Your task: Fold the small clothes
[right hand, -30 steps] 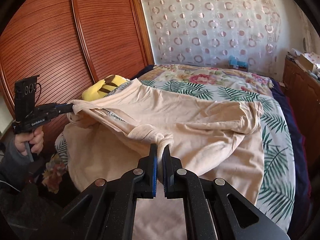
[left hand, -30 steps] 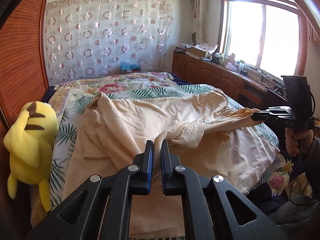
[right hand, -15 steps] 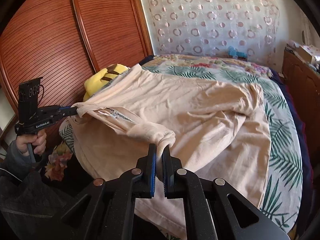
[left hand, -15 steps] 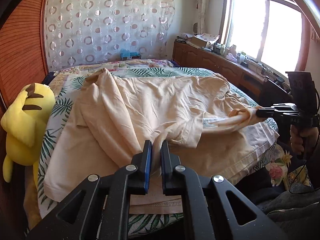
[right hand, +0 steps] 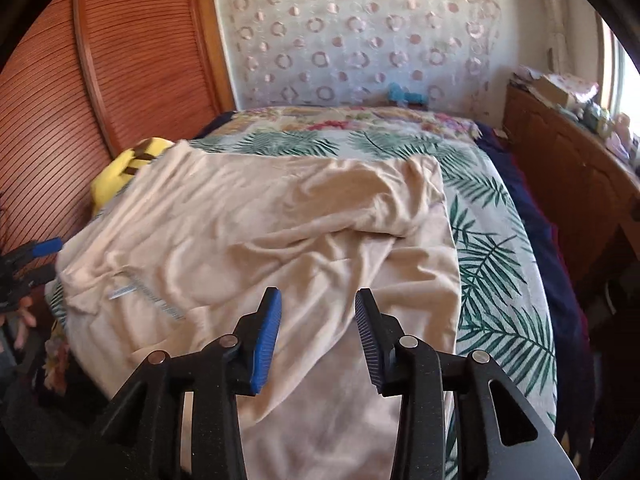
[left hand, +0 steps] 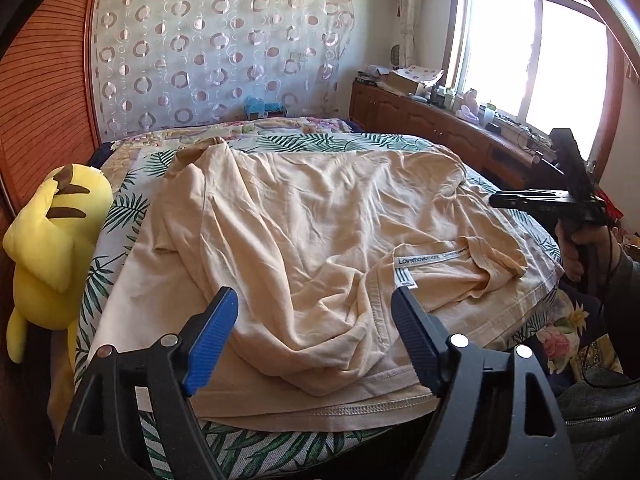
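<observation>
T-shirt [left hand: 304, 240] flat on bed [right hand: 500, 264], beyond wide-parted, empty jaws of both grippers

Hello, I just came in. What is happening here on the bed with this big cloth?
A person is folding a beige T-shirt on a bed with a leaf-print cover, holding a two-finger gripper in each hand. Right now both the left gripper and the right gripper are open and hold nothing. The shirt lies rumpled on the cover, its collar end with the label near the bed's front edge. A yellow plush toy leans at the bed's side. No neat fold is made yet.
</observation>
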`<state>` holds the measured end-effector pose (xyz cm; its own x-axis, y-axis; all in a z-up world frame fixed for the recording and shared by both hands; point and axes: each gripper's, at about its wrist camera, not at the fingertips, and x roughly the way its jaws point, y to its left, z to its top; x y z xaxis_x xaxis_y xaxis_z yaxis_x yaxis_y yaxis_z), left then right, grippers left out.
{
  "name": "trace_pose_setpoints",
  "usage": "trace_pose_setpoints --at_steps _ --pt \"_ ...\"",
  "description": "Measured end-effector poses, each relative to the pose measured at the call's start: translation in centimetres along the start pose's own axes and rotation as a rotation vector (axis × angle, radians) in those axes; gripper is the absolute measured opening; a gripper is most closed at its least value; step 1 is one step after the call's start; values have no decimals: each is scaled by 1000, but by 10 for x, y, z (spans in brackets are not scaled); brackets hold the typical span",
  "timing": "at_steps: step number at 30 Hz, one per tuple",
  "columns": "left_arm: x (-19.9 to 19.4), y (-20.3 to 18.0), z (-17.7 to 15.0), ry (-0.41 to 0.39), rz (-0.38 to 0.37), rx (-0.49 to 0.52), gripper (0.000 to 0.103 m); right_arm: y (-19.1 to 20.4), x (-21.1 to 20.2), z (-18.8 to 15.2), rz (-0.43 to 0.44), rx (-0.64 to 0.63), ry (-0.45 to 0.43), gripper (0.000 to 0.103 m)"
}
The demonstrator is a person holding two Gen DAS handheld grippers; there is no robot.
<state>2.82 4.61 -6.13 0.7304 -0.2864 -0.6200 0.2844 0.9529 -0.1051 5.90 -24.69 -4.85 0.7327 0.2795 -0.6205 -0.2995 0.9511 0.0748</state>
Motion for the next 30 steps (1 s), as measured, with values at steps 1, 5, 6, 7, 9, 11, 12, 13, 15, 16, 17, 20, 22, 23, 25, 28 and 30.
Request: trace_pose_setpoints --at_steps 1,5,6,7,9,11,12,13,15,16,17,20,22,23,25,28,30 --pt "1 1 -1 2 9 -2 80 -5 10 3 -14 21 17 40" --pt "2 6 -3 8 24 -17 80 -13 38 11 -10 84 75 40" --pt "2 7 -4 9 26 -19 80 -14 43 11 -13 91 89 39" --pt "2 9 -5 9 27 -20 80 -13 43 12 -20 93 79 28" --pt "2 10 -5 10 34 -24 80 -13 41 13 9 80 73 2" --pt "3 12 -6 13 41 -31 80 -10 28 12 -9 65 36 2" --pt "4 13 -6 13 45 -34 80 -10 16 9 -1 65 12 2" --pt "4 13 -6 12 47 -37 80 -9 2 7 5 72 -17 2" --pt "4 14 -7 11 50 -42 80 -8 -24 -1 2 86 -54 2" --pt "5 15 -7 12 53 -43 80 -7 -35 -5 7 89 -57 2" --pt "6 15 -7 12 56 -43 80 -8 -42 -12 4 88 -56 2" --pt "6 20 -7 8 75 -54 80 -5 -50 -24 -39 64 -30 2" --pt "6 24 -6 2 88 -69 80 -6 -48 -27 -93 50 -12 4" --pt "5 26 -6 -5 96 -78 80 -5 -43 -24 -106 51 -5 8" --pt "5 34 -5 -17 110 -94 80 -7 -42 -22 -135 72 6 26" --pt "8 47 0 -21 119 -115 79 -9 -43 -21 -105 106 -13 41" --pt "13 54 5 -16 117 -121 69 -7 -38 -21 -105 108 -17 47"
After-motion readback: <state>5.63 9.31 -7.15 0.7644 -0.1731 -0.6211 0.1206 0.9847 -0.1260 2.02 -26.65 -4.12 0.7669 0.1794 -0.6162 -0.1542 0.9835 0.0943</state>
